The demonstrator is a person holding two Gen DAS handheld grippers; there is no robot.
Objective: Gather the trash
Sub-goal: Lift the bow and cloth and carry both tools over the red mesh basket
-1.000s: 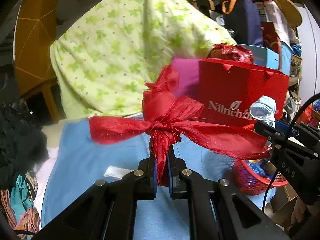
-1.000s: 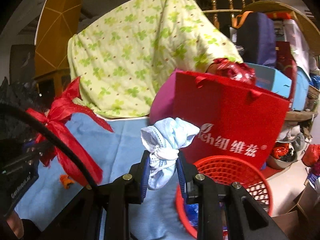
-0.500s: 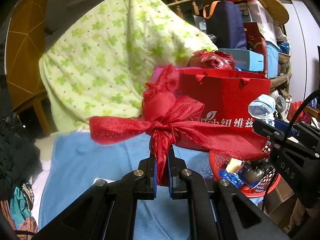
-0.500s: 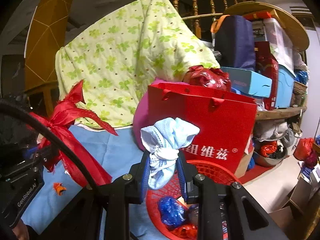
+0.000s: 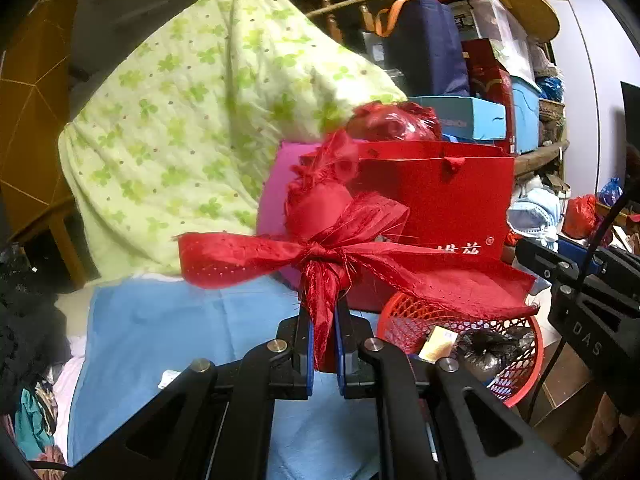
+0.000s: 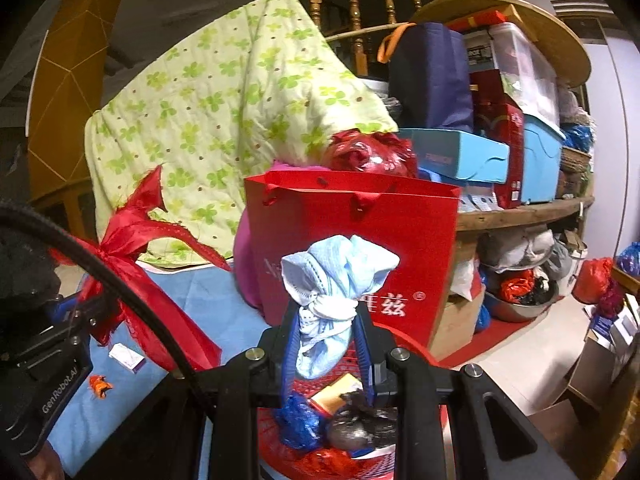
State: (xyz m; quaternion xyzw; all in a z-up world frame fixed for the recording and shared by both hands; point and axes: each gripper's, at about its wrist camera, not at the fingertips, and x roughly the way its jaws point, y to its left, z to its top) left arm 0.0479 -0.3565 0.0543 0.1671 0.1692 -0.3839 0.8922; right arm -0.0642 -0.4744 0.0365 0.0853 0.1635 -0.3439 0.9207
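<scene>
Over the last second I have swung both loads toward the red basket (image 6: 420,360), so my right gripper (image 6: 326,340), pinching the knotted blue mask (image 6: 336,280), now hangs directly above it, ready to drop, while my left gripper (image 5: 324,344), clamped on the red ribbon (image 5: 328,256), sits just beside its rim.

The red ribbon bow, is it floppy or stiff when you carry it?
Probably floppy: the red ribbon bow has tails drooping sideways from the left gripper, pinched on it. It looks thin and light. One tail hangs over the red basket, so it may snag.
</scene>
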